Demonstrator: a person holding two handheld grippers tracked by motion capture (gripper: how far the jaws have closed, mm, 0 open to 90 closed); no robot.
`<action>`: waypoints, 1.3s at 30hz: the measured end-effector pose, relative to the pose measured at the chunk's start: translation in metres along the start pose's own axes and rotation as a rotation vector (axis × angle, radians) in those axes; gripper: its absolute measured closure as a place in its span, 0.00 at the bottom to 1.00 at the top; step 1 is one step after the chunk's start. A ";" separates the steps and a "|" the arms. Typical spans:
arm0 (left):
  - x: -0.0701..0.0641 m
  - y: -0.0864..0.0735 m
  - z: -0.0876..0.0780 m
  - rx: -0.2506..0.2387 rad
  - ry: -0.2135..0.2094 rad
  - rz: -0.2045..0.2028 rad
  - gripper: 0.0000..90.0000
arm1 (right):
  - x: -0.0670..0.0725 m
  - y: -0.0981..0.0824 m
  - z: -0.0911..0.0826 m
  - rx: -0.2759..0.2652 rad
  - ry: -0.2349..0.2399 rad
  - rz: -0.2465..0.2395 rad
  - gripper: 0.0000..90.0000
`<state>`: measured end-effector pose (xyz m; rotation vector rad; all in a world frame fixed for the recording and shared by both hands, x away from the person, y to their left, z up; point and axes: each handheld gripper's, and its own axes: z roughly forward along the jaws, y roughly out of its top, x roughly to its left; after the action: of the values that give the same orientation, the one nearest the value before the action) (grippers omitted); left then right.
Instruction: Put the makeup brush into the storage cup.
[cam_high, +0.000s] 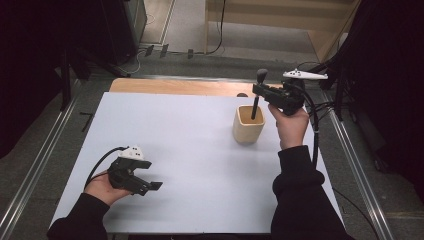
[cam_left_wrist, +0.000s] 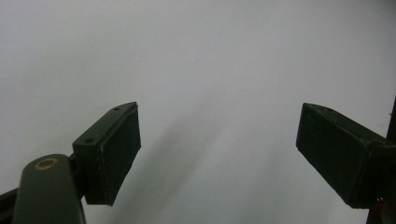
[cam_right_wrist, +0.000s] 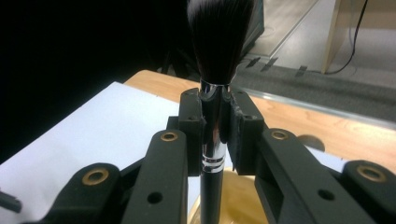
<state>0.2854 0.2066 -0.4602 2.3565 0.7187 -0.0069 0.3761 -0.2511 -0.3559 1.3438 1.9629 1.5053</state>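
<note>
Brush axis: black-handled makeup brush (cam_right_wrist: 215, 93) upright, bristles up, handle end inside the tan wooden cup (cam_high: 248, 125).
Right gripper (cam_high: 261, 91): jaws clamped on brush ferrule.
Left gripper (cam_high: 150, 186): jaws apart, empty, well apart from the cup.

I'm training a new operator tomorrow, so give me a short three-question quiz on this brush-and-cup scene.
1. True or false: the right gripper is shut on the brush.
2. The brush's handle end is: A) lying on the table B) inside the wooden cup C) in the left gripper.
3. How do the jaws of the left gripper stand?

Key: 1 true; 2 B; 3 open, with nothing between them, over the white table surface.
</note>
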 end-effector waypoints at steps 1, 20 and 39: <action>0.000 0.000 0.000 0.004 -0.004 0.003 0.16 | -0.002 -0.001 0.003 -0.009 -0.013 -0.003 0.87; 0.000 0.000 0.001 0.009 -0.008 0.002 0.16 | -0.010 -0.015 0.028 0.033 -0.059 -0.014 0.87; 0.000 0.000 0.001 0.005 -0.010 0.002 0.16 | -0.017 -0.036 0.044 0.079 -0.078 0.005 0.87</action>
<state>0.2854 0.2064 -0.4607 2.3607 0.7120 -0.0190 0.3989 -0.2404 -0.4096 1.4190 1.9909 1.3695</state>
